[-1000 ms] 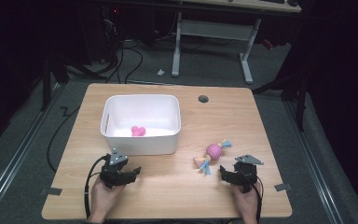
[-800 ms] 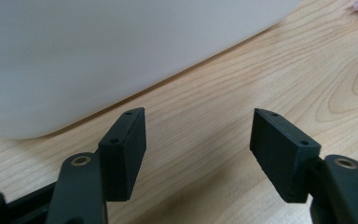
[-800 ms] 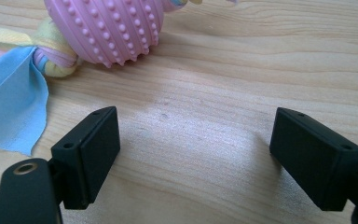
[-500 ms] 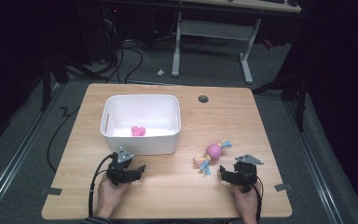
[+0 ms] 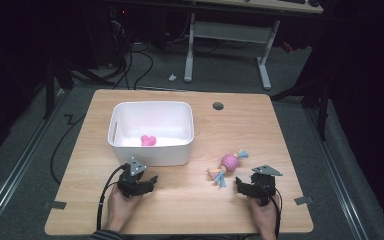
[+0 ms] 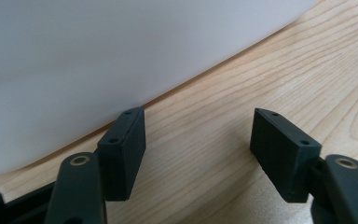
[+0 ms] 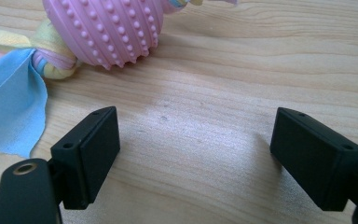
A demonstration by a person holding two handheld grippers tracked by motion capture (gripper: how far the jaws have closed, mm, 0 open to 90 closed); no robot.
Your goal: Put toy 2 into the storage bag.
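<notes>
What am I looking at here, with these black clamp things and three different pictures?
A person sits at a wooden table with a hand-held two-jaw tool in each hand: the left gripper and the right gripper. One camera looks down from above; the other two ride on the grippers and look along their black fingers. On the table stand a white bin with a small pink thing inside, and beside it lies a pink knobbly toy with cloth tails. Both grippers are open and hold nothing; the left one's jaws have just been opening.
</notes>
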